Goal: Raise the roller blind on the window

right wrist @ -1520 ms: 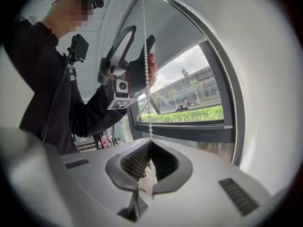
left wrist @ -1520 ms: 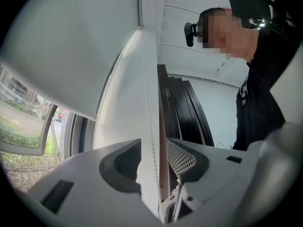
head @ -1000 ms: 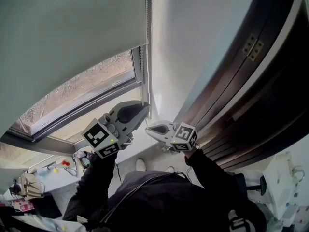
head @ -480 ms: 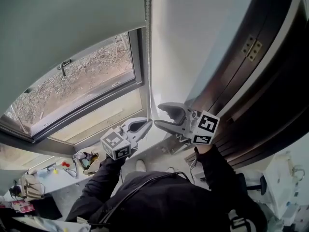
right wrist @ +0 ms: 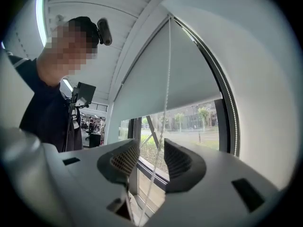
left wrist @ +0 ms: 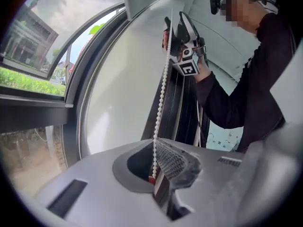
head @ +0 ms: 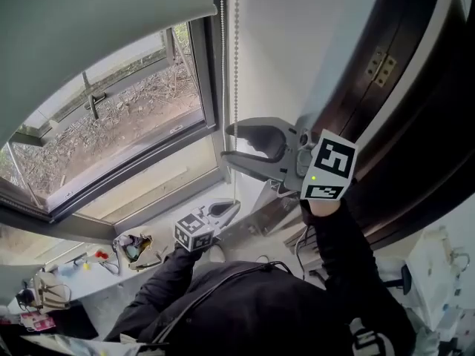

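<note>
The grey roller blind [head: 89, 21] covers the upper part of the window [head: 111, 132]. Its white bead chain [head: 236, 65] hangs beside the frame. My left gripper [head: 234, 206] is low down, shut on the chain [left wrist: 163, 79], which runs taut from its jaws [left wrist: 155, 150] upward. My right gripper [head: 225, 142] is higher up, level, and open. The chain [right wrist: 165, 79] passes between its pads [right wrist: 125, 157] without being pressed. Its jaws have just been closing a little. The blind [right wrist: 189, 74] also shows in the right gripper view.
A dark wooden door frame [head: 401, 87] with a brass hinge [head: 378, 64] stands close on the right. A white wall [head: 297, 35] lies between it and the window. A cluttered desk [head: 133, 247] is far below at the left.
My left gripper has come down with the chain in it. My right gripper has let go, opened and risen up the chain. The blind's lower edge has gone up, baring more window.
</note>
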Motion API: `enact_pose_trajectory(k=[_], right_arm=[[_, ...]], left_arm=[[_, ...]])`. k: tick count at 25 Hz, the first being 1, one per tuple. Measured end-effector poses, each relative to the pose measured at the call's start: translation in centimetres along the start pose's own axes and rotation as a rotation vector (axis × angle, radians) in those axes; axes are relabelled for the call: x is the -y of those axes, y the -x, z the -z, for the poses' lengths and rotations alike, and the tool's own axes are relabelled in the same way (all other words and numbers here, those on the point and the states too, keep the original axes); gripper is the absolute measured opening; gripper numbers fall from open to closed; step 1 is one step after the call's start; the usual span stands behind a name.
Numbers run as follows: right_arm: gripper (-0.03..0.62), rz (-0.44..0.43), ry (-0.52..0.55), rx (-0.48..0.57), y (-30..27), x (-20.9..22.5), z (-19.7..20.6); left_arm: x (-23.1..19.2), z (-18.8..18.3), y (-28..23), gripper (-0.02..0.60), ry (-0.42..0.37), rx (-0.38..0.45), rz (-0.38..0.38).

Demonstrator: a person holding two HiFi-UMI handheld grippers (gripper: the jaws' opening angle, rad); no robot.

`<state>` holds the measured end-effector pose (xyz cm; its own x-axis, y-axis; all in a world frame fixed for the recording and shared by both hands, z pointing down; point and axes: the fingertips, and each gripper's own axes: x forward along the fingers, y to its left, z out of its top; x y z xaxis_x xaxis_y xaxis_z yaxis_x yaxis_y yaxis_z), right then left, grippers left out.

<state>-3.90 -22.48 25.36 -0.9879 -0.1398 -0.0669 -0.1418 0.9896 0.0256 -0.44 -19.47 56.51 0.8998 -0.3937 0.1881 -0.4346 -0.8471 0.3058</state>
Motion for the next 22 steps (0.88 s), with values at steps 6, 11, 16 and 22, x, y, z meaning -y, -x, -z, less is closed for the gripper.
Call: enact_pose_trajectory(k=[6,11,16,22], right_arm=[[0.015,-0.007,-0.048,-0.008,-0.2,-0.3,0.6],[0.012,-0.006,-0.082,0.01,0.0,0.0,0.6],[0.011,0.033,-0.047,0.032,0.0,0.4,1.0],[0.008,0.025,-0.136,0.007,0.3,0.7,5.6]], left_arm=[[-0.6,2.2,0.5,0.018,0.046,0.002,-0.017],[-0.1,2.5,1.6,0.047,-0.051,-0.021,-0.019],[-1.5,-0.7,3.6,0.126,0.008,0.065,-0.031],[-1.0,-11.0,6.7,0.137,-0.04,0.257,0.004]])
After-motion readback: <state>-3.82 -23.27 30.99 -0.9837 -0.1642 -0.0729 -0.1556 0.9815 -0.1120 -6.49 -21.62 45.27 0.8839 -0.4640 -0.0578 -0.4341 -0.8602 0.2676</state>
